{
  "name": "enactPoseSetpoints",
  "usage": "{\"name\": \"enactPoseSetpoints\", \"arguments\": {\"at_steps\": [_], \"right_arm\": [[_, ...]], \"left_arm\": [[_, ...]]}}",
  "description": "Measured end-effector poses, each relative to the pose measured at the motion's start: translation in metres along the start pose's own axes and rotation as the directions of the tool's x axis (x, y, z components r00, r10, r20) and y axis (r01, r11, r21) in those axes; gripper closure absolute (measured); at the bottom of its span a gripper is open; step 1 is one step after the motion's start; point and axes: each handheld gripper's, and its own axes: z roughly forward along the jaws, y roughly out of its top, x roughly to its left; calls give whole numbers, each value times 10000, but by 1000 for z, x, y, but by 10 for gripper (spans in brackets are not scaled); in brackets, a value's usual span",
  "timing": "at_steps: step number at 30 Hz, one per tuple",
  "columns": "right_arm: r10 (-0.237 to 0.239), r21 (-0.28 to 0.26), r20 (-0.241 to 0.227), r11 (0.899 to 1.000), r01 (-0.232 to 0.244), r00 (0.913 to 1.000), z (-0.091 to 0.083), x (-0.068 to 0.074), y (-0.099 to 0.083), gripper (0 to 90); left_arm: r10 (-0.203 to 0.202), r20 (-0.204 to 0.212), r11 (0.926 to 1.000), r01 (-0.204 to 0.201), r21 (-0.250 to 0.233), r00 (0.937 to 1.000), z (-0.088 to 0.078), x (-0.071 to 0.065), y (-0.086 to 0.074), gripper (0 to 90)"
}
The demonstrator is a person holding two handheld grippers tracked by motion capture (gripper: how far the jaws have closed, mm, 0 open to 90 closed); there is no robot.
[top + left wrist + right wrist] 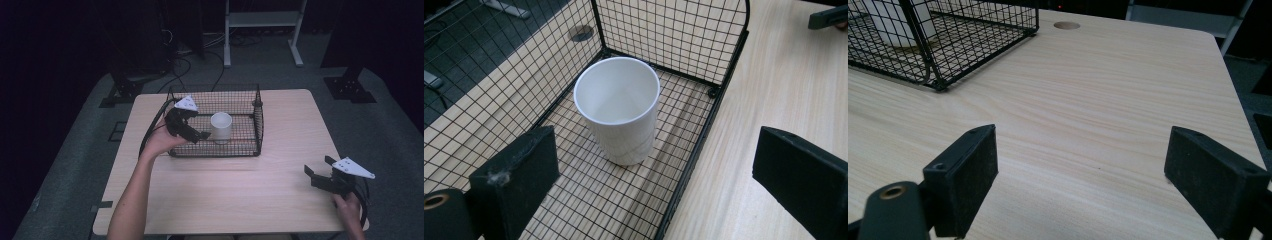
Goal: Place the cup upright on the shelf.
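Observation:
A white cup (221, 127) stands upright and empty inside a black wire basket (257, 120) at the back middle of the table. My left gripper (196, 132) hangs open over the basket's left part, just left of the cup. In the left gripper view the cup (619, 110) stands free ahead of the jaws. The left gripper (654, 150) has one jaw over the basket floor and the other over the table beyond the basket's wall (704, 135). My right gripper (319, 166) is open near the table's front right corner, holding nothing. Its view shows the right gripper (1083, 150) above bare wood.
The light wooden table (240, 185) has a round cable hole (1066, 25) behind the basket (948, 45). Beyond the table lie dark floor, cables, black stand feet (350, 87) and a white frame (262, 30). The right gripper's hand sits at the table's right front edge.

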Motion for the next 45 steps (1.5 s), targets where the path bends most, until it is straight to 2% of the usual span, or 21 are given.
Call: {"name": "enactPoseSetpoints", "arguments": {"at_steps": [18,30,45], "right_arm": [[37,17,14,10000,-37,10000,0,0,0,131],[-38,27,10,10000,38,10000,0,1,0,130],[-94,71,19,9999,94,10000,0,1,0,131]], "left_arm": [[137,-122,9987,-143,-486,9998,-22,-24,-14,33],[177,-36,9979,-179,-615,9998,-26,-38,-22,32],[182,-193,9961,-198,-862,9996,-34,-55,-36,33]]}}
